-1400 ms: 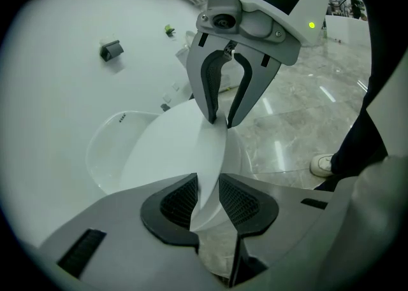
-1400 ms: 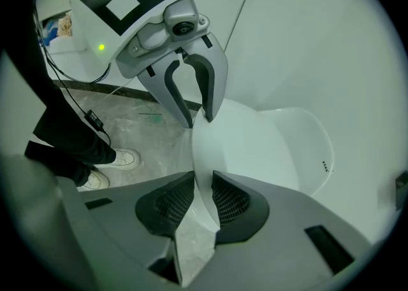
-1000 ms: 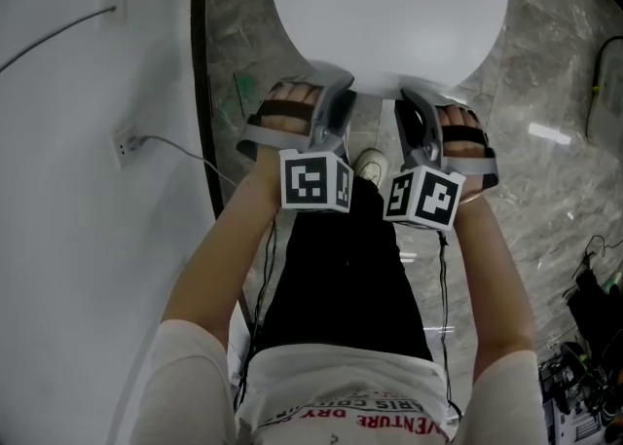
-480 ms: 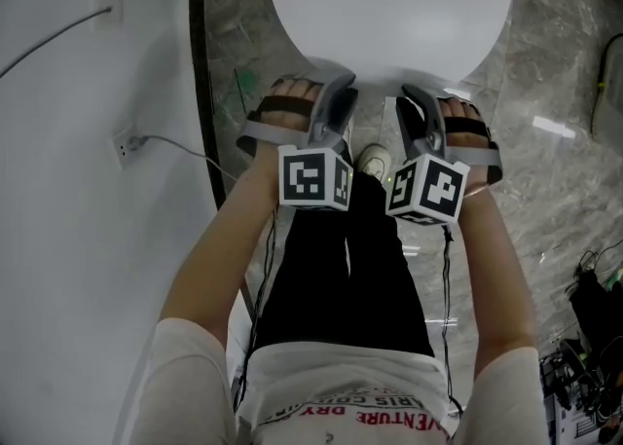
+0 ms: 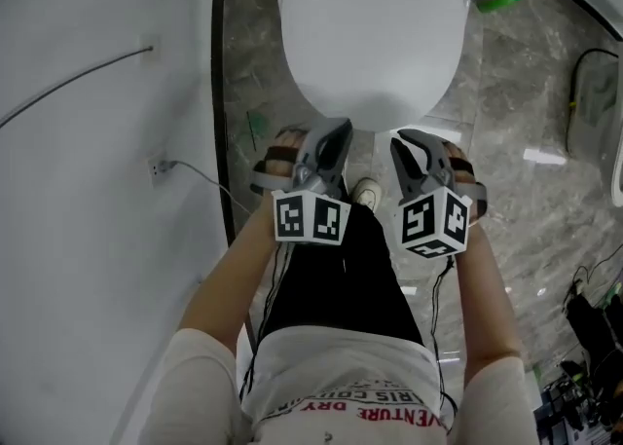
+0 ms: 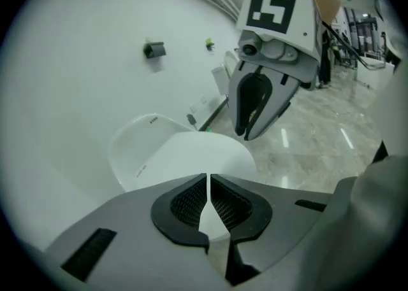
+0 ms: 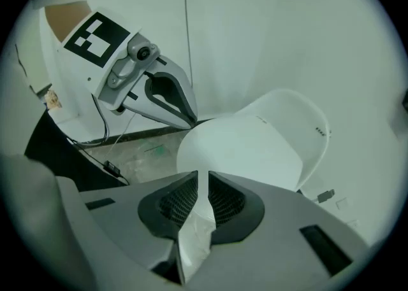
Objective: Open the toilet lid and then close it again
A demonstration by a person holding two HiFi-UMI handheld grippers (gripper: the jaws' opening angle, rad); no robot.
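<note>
Left claw (image 5: 339, 128) just clenched shut, nothing inside. Right claw (image 5: 405, 139) parted by a narrow slit, also empty. Side by side, near the front edge of the toilet lid (image 5: 375, 34), lying closed at twelve o'clock over the marble floor (image 5: 526, 122).

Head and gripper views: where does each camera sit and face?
Head view: on the head, facing down at toilet lid; forearms, legs show.
Left gripper view: on left hand-held gripper, empty jaws just closing, facing lid.
Right gripper view: on right hand-held gripper, facing lid.
Shared: lid; each gripper view shows the other gripper.
</note>
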